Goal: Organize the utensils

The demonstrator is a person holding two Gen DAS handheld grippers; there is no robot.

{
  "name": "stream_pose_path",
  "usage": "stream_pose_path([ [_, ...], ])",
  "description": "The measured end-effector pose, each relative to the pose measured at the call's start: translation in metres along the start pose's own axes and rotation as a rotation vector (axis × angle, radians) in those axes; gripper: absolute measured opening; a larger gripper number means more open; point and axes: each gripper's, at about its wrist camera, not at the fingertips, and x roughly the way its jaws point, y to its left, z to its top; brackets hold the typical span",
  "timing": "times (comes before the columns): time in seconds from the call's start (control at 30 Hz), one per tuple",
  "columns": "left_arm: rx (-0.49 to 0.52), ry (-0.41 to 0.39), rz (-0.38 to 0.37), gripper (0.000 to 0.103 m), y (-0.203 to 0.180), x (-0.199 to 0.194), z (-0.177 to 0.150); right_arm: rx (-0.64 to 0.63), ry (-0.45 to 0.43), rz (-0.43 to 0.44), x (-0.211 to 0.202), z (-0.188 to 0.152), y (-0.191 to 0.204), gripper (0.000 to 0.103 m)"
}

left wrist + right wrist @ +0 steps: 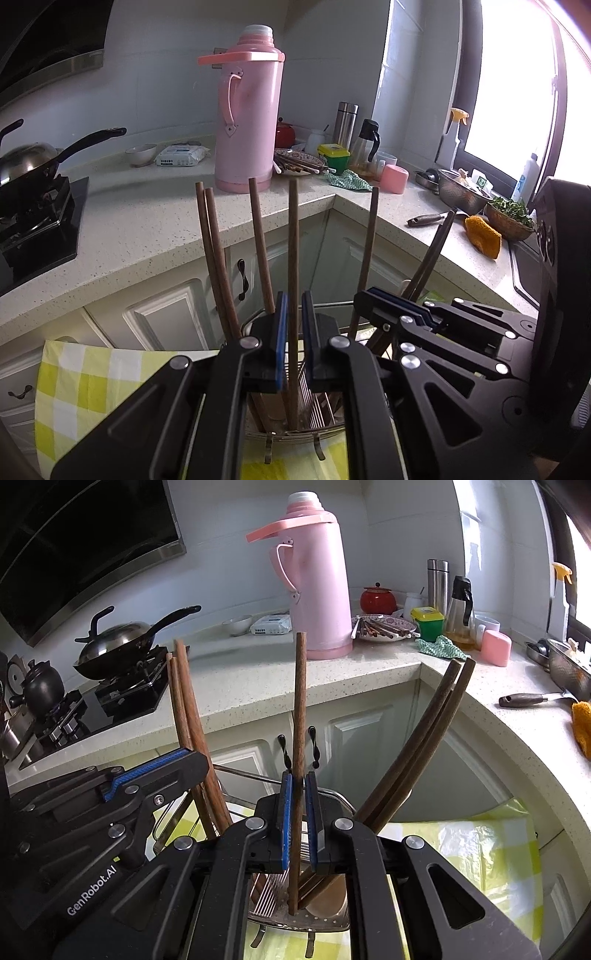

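A metal wire utensil holder (325, 437) (328, 921) stands on a yellow-checked cloth (88, 384), with several brown chopsticks leaning in it. In the left wrist view my left gripper (294, 325) stands around an upright chopstick (293, 240); thin gaps show on both sides, so it is open. The stick's foot rests in the holder. My right gripper (298, 805) is shut on another upright chopstick (300, 701), whose foot also sits on the holder's base. Each gripper shows in the other's view: the right one (364, 301) and the left one (197, 760).
On the speckled counter (155, 229) stand a pink thermos (249, 122), a plate of more chopsticks (299, 162), jars, bottles and a pink cup (395, 179). A wok (118, 646) sits on the stove at left. At right lie a knife (528, 699), a strainer and an orange cloth.
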Motion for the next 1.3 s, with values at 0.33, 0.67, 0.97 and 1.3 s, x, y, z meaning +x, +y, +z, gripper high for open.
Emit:
stream_pose_path([
  [0.33, -0.020, -0.045, 0.006, 0.034, 0.004, -0.037, -0.007, -0.014, -0.047, -0.032, -0.038, -0.005, -0.004, 0.016],
  [0.67, -0.047, -0.053, -0.022, 0.053, 0.003, -0.079, -0.085, 0.045, -0.098, -0.066, -0.090, -0.077, -0.018, 0.058],
  [0.97, -0.006, -0.116, -0.043, 0.076, -0.004, -0.100, -0.137, 0.004, -0.199, -0.092, -0.122, -0.121, -0.018, 0.080],
  [1.3, 0.026, -0.134, -0.057, 0.096, -0.005, -0.106, -0.143, 0.001, -0.219, -0.043, -0.122, -0.132, -0.023, 0.084],
])
